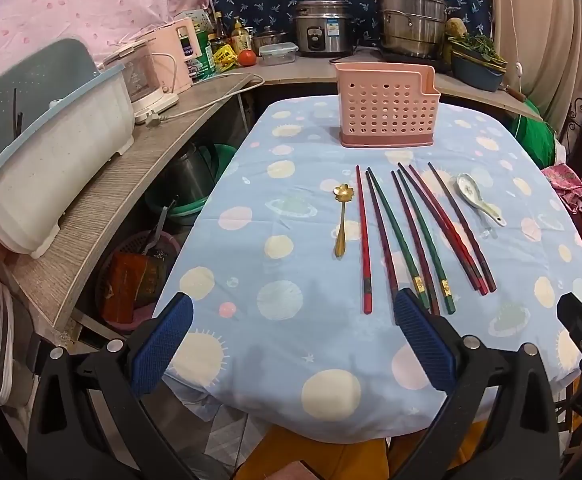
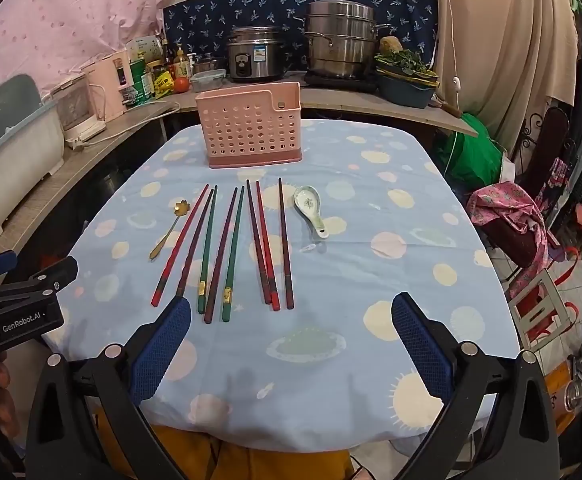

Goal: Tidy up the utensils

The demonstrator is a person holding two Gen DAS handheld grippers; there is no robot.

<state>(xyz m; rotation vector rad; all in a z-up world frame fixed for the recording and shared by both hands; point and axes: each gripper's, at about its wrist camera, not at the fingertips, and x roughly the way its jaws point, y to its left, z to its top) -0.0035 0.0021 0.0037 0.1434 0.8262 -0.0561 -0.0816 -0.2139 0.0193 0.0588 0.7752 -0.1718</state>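
A pink perforated utensil holder (image 1: 387, 110) (image 2: 249, 130) stands at the far end of the table. In front of it lie several red, green and dark chopsticks (image 1: 413, 236) (image 2: 233, 250) side by side. To their left is a gold flower spoon (image 1: 342, 220) (image 2: 169, 228), and to their right a white ceramic spoon (image 1: 479, 198) (image 2: 311, 210). My left gripper (image 1: 293, 308) hovers open over the near table edge, its right pad over the chopstick ends. Further right, my right gripper (image 2: 291, 310) is open too, with nothing between its fingers.
The table wears a light blue cloth with pale circles (image 1: 283, 216) (image 2: 391, 208). A wooden counter (image 1: 103, 196) runs along the left and back with a white bin, pink kettle, rice cooker (image 2: 253, 54) and steel pots. A chair with pink cloth (image 2: 511, 216) stands at right.
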